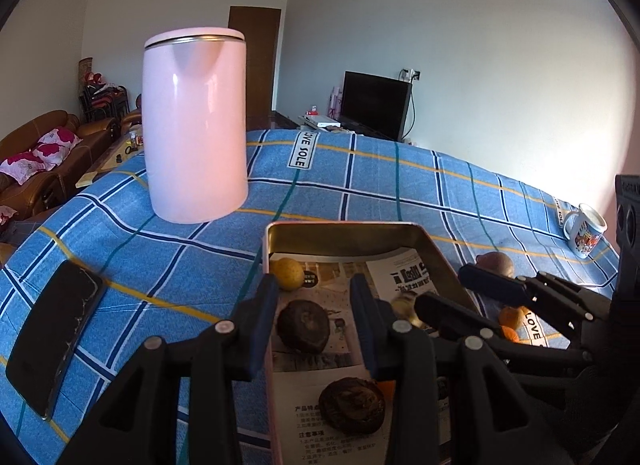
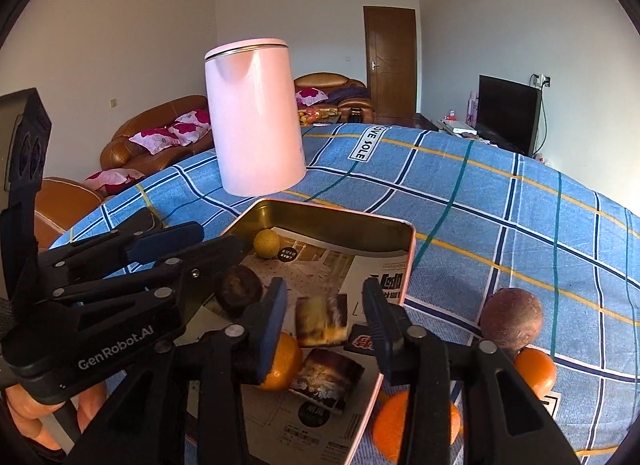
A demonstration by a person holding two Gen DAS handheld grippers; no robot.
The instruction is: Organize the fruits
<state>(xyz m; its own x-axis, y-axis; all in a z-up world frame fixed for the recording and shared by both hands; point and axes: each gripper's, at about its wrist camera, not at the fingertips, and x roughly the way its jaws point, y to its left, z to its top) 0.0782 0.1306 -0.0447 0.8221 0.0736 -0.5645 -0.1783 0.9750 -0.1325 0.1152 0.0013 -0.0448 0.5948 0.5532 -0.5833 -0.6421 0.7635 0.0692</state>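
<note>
Bright daylight, strong fisheye warp in both wrist views.

Light floods from the right, washing out the white wall (image 1: 520, 85) and laying a soft sheen on the tall pink plastic kettle (image 1: 195, 125). Black vignette rims every corner; the blue checked tablecloth (image 2: 500, 205) bulges. A small yellowish object (image 1: 405, 302) is motion-blurred.

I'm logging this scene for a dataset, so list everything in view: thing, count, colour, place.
tin tray: 1, pink and gold, paper-lined, mid-table
yellow fruit: 1, tray's far corner
dark round fruits: 2, tray's left side
oranges: 3, one in the tray, two right of it
brown round fruit: 1, on cloth right of tray
kettle: 1, pink, behind tray
phone: 1, black, left on cloth
mug: 1, white printed, far right
tablecloth: 1, blue plaid
left gripper: black, open over tray
right gripper: black, open over tray
</note>
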